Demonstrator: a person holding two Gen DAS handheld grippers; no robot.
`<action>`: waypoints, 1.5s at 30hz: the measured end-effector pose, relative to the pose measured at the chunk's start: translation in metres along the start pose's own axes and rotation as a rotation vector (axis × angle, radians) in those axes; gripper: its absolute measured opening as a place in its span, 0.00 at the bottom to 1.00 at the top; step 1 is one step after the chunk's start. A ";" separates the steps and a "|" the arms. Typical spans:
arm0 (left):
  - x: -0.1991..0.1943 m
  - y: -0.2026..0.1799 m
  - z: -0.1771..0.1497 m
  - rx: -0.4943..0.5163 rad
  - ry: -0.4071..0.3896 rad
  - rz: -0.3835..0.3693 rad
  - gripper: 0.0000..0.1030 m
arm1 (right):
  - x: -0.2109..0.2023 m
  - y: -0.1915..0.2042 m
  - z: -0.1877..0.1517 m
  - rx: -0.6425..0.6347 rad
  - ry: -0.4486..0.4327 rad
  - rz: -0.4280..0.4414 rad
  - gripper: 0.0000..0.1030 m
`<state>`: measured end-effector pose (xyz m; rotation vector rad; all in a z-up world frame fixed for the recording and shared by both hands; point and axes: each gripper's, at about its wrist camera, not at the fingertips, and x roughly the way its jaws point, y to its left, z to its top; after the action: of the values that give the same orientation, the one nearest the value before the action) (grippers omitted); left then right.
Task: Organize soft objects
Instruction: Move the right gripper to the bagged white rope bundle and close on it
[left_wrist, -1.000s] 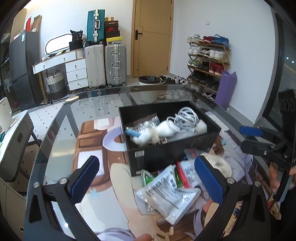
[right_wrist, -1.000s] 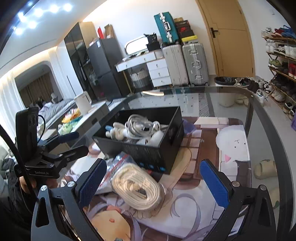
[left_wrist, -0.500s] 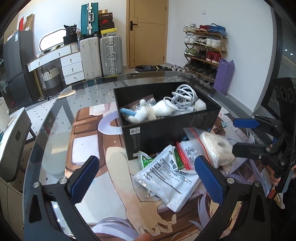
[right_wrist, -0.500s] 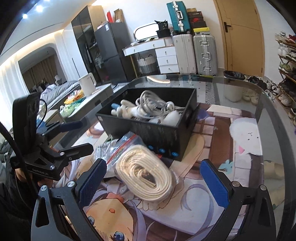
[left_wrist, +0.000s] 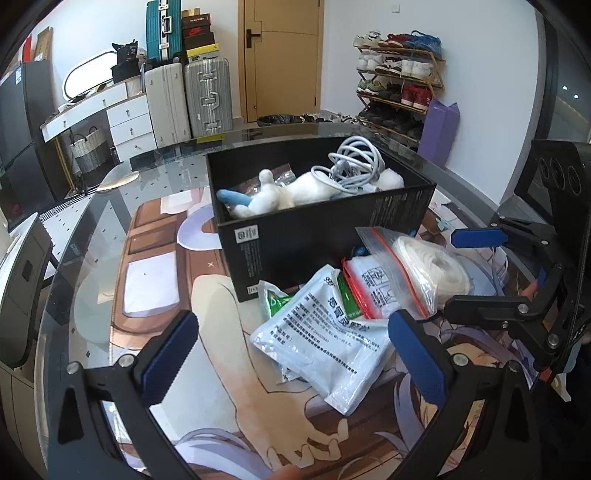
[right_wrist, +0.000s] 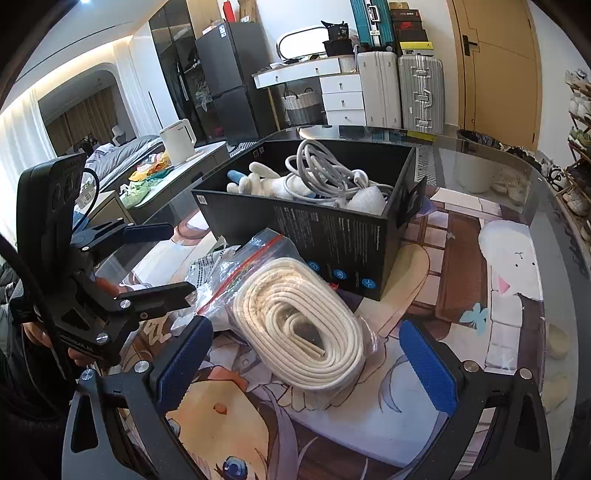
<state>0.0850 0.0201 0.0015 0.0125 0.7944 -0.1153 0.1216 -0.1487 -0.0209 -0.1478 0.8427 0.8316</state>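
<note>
Glass tabletop (left_wrist: 92, 258) over a cartoon mat carries everything. Left gripper (left_wrist: 291, 354) spreads its jaws wide above the white printed pouch (left_wrist: 321, 339); right gripper (right_wrist: 306, 365) likewise gapes over the bagged white rope coil (right_wrist: 299, 325). At twelve o'clock stands the black box (left_wrist: 295, 236) holding a plush toy (left_wrist: 273, 192) and cables (left_wrist: 351, 166). Bare mat lies open at nine o'clock; suitcases (left_wrist: 188, 96) and a door (left_wrist: 284, 55) stand beyond.

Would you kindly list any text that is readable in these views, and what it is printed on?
"30", as far as it can be read: black bag on the dresser.
White pouch: Chinese print, too blurred to read.
Black box: labels and icons too small to read.
</note>
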 end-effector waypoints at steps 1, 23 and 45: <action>0.000 0.000 0.000 0.001 0.001 0.000 1.00 | 0.001 0.000 0.000 0.002 0.005 0.005 0.99; 0.006 0.000 -0.004 0.017 0.034 -0.043 1.00 | 0.017 0.002 0.003 0.036 0.032 0.006 0.99; 0.012 -0.003 -0.006 0.027 0.062 -0.066 1.00 | 0.019 0.012 0.002 -0.018 0.032 0.030 0.88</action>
<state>0.0891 0.0165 -0.0109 0.0153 0.8551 -0.1884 0.1216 -0.1277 -0.0306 -0.1654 0.8696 0.8676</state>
